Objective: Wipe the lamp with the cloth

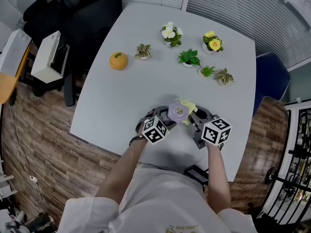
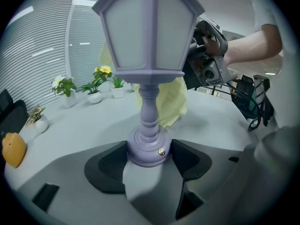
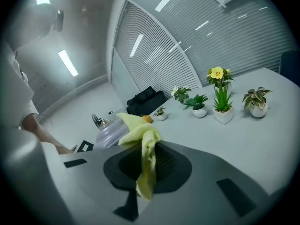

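A lilac lantern-shaped lamp (image 2: 149,55) stands upright on the grey table (image 1: 121,106). My left gripper (image 2: 149,162) is shut on its round base, with a black pad on each side. Seen from the head view, the lamp's top (image 1: 178,111) shows between the two grippers, my left gripper (image 1: 166,119) on its left. My right gripper (image 1: 193,115) is shut on a yellow cloth (image 3: 143,139) and holds it against the far side of the lamp's shade (image 3: 111,132). In the left gripper view the cloth (image 2: 169,102) hangs behind the lamp's stem.
Several small potted plants (image 1: 188,57) and an orange pumpkin-like ornament (image 1: 118,60) stand further back on the table. A black office chair (image 1: 87,13) and a white box (image 1: 48,57) are off the table's left side. The near table edge (image 1: 112,149) runs just below my hands.
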Available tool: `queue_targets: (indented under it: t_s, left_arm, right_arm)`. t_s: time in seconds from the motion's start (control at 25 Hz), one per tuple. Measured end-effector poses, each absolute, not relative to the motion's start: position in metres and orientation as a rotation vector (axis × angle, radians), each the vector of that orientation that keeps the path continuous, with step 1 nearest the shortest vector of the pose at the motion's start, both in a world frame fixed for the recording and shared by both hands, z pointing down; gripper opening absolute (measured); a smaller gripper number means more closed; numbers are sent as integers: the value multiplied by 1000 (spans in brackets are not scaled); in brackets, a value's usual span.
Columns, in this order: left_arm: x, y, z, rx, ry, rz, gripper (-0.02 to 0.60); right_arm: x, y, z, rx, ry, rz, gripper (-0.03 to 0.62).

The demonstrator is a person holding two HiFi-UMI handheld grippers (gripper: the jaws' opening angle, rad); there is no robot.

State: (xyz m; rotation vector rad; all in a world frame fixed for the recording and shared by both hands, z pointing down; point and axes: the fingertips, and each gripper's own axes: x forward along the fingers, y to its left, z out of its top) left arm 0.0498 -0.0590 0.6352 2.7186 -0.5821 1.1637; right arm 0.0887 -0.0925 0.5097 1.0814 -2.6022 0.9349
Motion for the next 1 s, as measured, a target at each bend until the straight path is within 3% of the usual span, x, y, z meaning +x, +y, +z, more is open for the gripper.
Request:
queue_targets:
  t_s: [1.0]
  left_arm:
    - [49, -59, 635, 2713, -577, 1167, 306]
  right_arm:
    - [81, -67, 517, 1029, -2595, 994, 26]
